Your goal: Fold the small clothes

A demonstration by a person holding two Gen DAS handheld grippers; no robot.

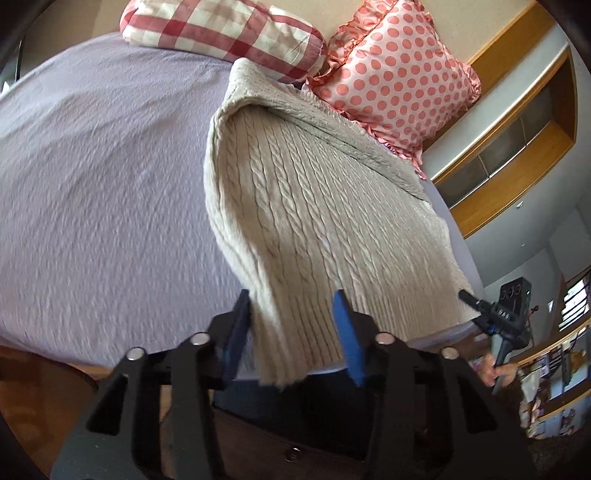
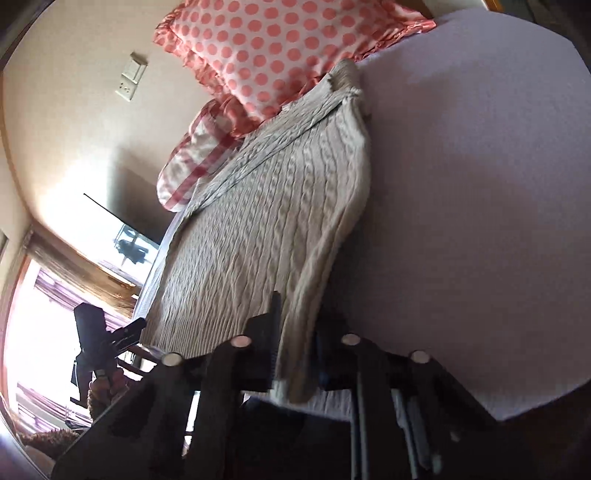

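Both tools at the sweater's near hem, ready to fold toward the pillows.

The left tool stands spread around a hem corner, not yet clenched; the right tool straddles the opposite corner, grip uncertain through blur. The sweater lies on the bed, collar against the dotted pillow. Clamp both corners evenly, lift together, and carry the hem toward the collar, edges aligned.

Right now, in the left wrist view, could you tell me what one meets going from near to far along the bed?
Left hand-held gripper → sweater hem between its fingers → sweater body on the sheet → sweater's folded far edge → checked pillow and dotted pillow → wall.
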